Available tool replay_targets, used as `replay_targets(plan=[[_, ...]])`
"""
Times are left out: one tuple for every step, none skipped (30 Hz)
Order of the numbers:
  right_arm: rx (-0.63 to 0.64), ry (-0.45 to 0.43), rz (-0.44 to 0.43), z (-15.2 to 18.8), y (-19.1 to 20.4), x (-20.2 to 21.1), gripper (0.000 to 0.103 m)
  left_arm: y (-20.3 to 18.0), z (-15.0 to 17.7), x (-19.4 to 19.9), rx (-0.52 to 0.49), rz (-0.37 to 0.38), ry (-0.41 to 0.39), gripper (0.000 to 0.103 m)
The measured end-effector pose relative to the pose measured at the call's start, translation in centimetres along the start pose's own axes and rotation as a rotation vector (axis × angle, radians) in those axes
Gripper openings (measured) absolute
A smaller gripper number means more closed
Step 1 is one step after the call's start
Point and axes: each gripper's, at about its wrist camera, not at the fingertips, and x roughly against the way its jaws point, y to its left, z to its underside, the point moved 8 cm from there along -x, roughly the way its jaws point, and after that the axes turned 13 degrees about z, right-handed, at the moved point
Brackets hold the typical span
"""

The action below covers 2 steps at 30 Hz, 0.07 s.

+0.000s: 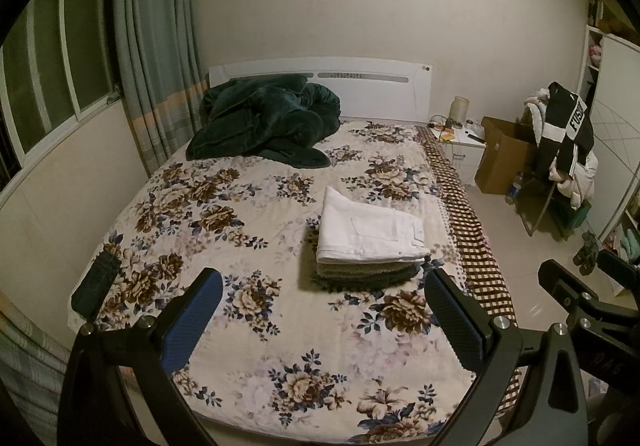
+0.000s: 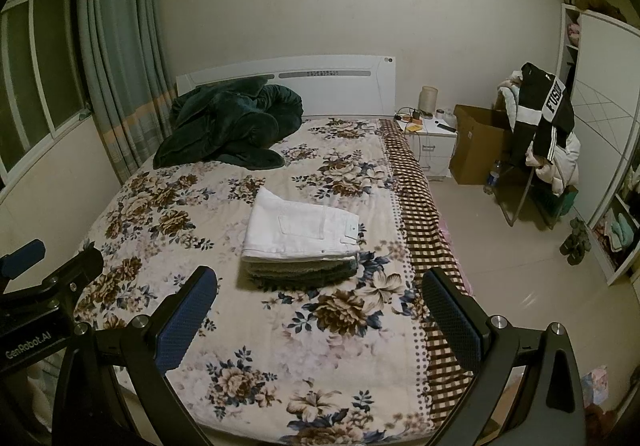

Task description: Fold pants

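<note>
White pants (image 1: 370,232) folded square, stacked, floral plush bedspread (image 1: 224,230)

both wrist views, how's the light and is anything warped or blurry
Left wrist view: dim, yellowish indoor light, strong fisheye bending of the window and bed edge; white pants sharp. Right wrist view: same dim cast, black vignette corners, floor shows soft glare, little blur.

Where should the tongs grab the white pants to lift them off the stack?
Take the white pants by their near edge, coming in low from the foot of the bed. The folded layers end there, facing both open tongs, above the darker stack.
</note>
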Motion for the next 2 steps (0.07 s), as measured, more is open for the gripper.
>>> replay_targets(plan=[[0.000,0.000,0.000,-0.02,0.02,0.02,0.103,-0.04,0.08,0.09,-0.001,0.001,-0.004,0.103],[0.000,-0.002,0.000,-0.04,0.03,0.03,0.103,-0.07,0.15,0.10,0.000,0.003,-0.004,0.103]])
